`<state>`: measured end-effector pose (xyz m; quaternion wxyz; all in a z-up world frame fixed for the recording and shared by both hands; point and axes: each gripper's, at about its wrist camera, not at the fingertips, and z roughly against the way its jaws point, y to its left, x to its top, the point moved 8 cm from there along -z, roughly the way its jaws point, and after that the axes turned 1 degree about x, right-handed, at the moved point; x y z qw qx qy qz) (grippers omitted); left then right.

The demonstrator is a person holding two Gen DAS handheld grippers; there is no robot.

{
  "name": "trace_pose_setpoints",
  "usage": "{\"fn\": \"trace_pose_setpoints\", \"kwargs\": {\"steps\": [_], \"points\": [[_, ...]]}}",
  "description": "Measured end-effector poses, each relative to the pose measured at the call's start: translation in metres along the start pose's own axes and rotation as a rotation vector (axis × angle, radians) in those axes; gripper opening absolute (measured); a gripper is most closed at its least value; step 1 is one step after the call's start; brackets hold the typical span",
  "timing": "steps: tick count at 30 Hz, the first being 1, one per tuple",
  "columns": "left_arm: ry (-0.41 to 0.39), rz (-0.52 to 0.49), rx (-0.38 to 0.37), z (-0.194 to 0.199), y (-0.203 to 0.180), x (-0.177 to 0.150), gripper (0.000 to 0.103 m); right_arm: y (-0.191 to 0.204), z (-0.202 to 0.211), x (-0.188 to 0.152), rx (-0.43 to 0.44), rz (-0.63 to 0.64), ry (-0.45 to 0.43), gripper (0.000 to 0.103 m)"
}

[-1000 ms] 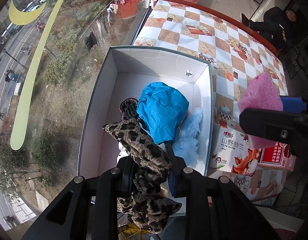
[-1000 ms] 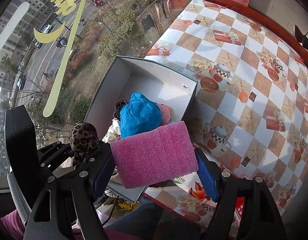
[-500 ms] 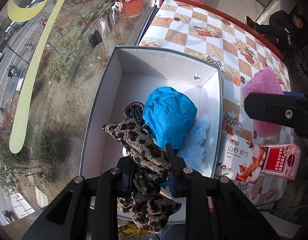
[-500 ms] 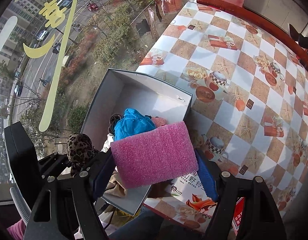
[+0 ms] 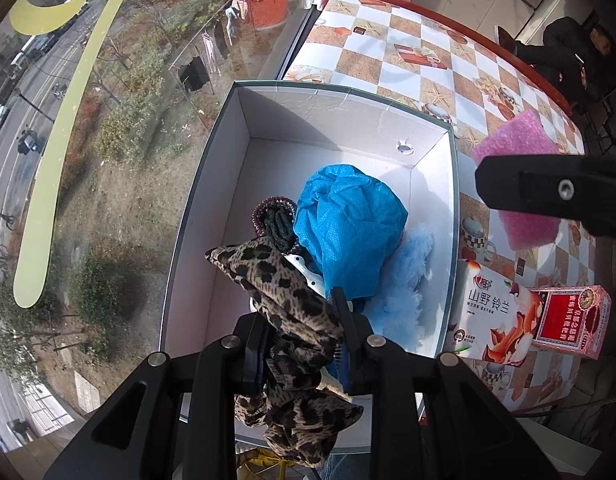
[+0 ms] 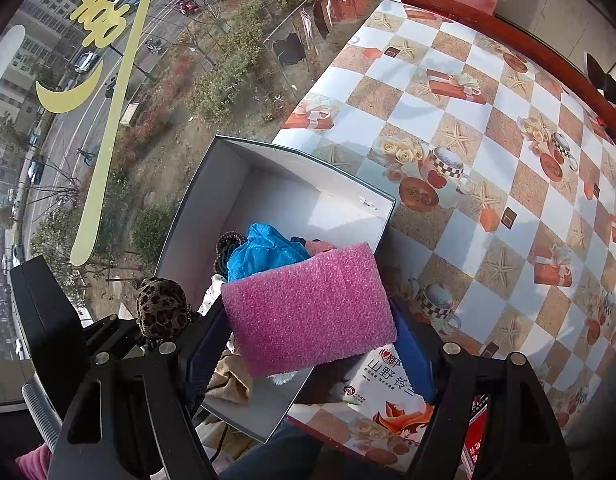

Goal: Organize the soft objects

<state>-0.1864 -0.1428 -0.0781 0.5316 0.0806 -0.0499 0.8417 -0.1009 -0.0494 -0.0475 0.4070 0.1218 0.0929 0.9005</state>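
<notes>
Clearly, your left tongs were clamped tight on the leopard-print cloth, which stuck up between the two fingers and hung in a bunch below them, held over the near end of the open white box. Your right tongs were spread about as wide as the pink foam block and gripped it by its two ends, holding it above the box's near right corner and the table beside it.

Inside the box you had a crumpled bright blue bag sitting near the middle, toward the right wall. Touching its left side lay a dark knitted piece with a purplish rim. A pale blue fluffy item lay against the right wall, partly under the blue bag. Something white showed just behind the leopard-print cloth, too hidden for you to tell what it was. From the right wrist view, a bit of tan fabric showed in the box's near end. The far half of the box floor was bare white.

Outside the box, just beside its right wall, you had a white carton with a fox picture on the checked tablecloth, and a red-and-pink carton touching it on the right.
</notes>
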Motion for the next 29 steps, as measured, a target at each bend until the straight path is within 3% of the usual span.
{"fn": "trace_pose_setpoints", "kwargs": {"steps": [1,3,4,5,6,8,13,19,25,29], "points": [[0.002,0.010,-0.007,-0.001,0.001,0.000,0.032,0.001,-0.001,0.001,-0.002,0.005,0.003,0.077],[-0.013,0.012,-0.011,0.002,0.003,0.001,0.049,0.004,-0.003,0.004,-0.003,0.021,0.006,0.078],[-0.031,0.007,-0.001,0.004,0.004,0.002,0.068,0.006,-0.004,0.006,0.000,0.023,0.005,0.079],[-0.055,0.009,0.019,0.007,0.007,0.003,0.085,0.006,-0.003,0.008,0.003,0.021,0.003,0.082],[-0.075,0.019,0.029,0.011,0.010,0.005,0.087,0.005,-0.002,0.009,0.002,0.013,-0.002,0.094],[-0.091,0.036,0.046,0.016,0.017,0.005,0.088,0.003,0.001,0.012,0.005,-0.003,-0.016,0.102],[-0.096,0.084,0.096,0.022,0.031,-0.004,0.088,0.000,0.002,0.006,-0.006,-0.004,0.004,0.102],[-0.076,0.049,0.098,0.023,0.028,-0.010,0.088,0.011,0.013,-0.009,-0.102,0.100,-0.024,0.102],[-0.061,0.059,0.091,0.022,0.029,-0.008,0.088,0.016,0.009,-0.023,-0.092,0.092,0.003,0.102],[-0.130,0.064,0.041,0.028,0.031,-0.002,0.088,0.015,0.012,-0.025,-0.087,0.067,-0.008,0.102]]}}
